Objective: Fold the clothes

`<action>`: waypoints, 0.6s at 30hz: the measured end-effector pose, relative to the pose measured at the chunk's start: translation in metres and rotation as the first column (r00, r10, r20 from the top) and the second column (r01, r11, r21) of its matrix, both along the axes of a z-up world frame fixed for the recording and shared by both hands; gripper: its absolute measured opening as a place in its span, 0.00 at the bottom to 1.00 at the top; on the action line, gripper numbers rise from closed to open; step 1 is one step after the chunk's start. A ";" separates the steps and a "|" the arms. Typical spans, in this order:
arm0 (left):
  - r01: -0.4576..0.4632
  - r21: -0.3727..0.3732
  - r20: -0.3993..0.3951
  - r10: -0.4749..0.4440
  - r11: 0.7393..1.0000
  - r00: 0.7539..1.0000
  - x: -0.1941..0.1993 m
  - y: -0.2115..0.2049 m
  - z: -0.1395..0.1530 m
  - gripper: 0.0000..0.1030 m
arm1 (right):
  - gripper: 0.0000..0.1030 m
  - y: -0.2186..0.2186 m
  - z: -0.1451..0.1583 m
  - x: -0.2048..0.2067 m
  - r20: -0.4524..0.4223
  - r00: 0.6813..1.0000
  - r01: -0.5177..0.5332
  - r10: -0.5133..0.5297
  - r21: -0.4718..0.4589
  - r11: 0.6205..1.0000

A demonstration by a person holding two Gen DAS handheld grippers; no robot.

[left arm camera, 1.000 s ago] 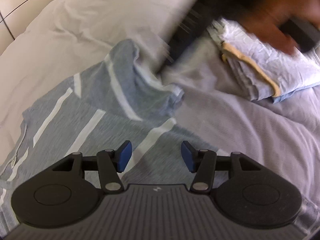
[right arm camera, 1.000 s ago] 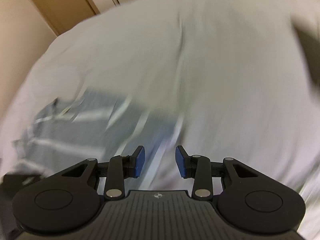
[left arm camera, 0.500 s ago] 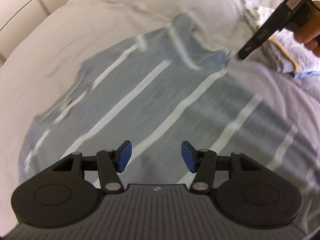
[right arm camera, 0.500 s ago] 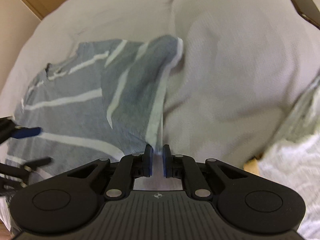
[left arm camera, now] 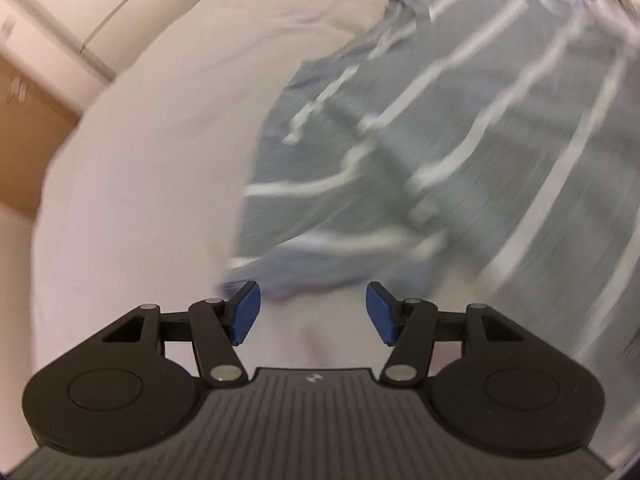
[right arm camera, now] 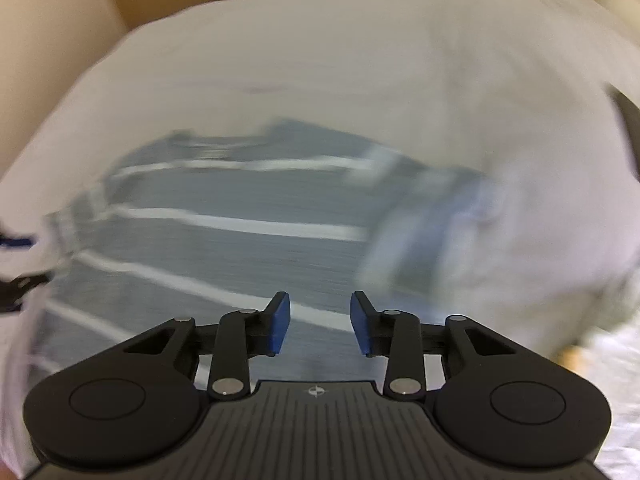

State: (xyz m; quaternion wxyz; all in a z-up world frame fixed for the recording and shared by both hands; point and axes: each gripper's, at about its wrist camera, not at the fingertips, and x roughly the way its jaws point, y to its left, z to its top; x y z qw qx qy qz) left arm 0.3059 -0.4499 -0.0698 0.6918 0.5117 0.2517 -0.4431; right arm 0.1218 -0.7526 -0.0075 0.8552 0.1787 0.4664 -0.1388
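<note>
A grey T-shirt with white stripes [left arm camera: 420, 140] lies spread on the pale bed sheet [left arm camera: 140, 200]. My left gripper [left arm camera: 312, 308] hovers at the shirt's near left edge; its jaws are opening with only bare sheet between them. In the right wrist view the same shirt [right arm camera: 240, 248] fills the middle, its right sleeve [right arm camera: 432, 232] blurred. My right gripper [right arm camera: 320, 320] hangs over the shirt's striped body, jaws opening, nothing between the pads. Both views are smeared by motion.
A folded pile of pale clothes [right arm camera: 612, 360] lies at the right wrist view's lower right, and a dark flat object [right arm camera: 628, 124] at its right edge. A wooden door and wall [left arm camera: 24, 152] stand beyond the bed. The left gripper's blue pad [right arm camera: 16, 240] shows at the far left.
The left view swung from the shirt's middle to its left edge. The right gripper, pinched shut at the shirt's edge half a second ago, now stands open over the shirt's body.
</note>
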 end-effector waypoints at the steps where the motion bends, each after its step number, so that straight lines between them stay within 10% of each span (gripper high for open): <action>1: 0.055 0.012 0.033 -0.055 0.998 0.998 0.011 0.007 -0.005 0.52 | 0.36 0.023 0.001 0.014 0.011 0.999 -0.032 0.032 0.003 0.999; 6: 0.274 0.029 0.039 -0.275 0.961 0.961 0.058 0.032 -0.017 0.52 | 0.44 0.158 -0.009 0.096 0.039 0.976 -0.213 0.212 0.007 0.977; 10: 0.057 -0.122 -0.336 -0.095 0.991 0.937 0.133 0.036 0.000 0.51 | 0.45 0.241 -0.029 0.152 0.012 0.944 -0.329 0.330 -0.021 0.944; 12: -0.092 -0.179 -0.506 -0.011 0.979 0.863 0.166 0.039 0.005 0.50 | 0.45 0.267 -0.034 0.168 -0.021 0.929 -0.371 0.370 -0.053 0.927; 18: -0.384 -0.060 -0.866 0.143 0.921 0.479 0.223 0.023 -0.027 0.41 | 0.45 0.306 -0.052 0.194 -0.148 0.879 -0.475 0.453 -0.222 0.851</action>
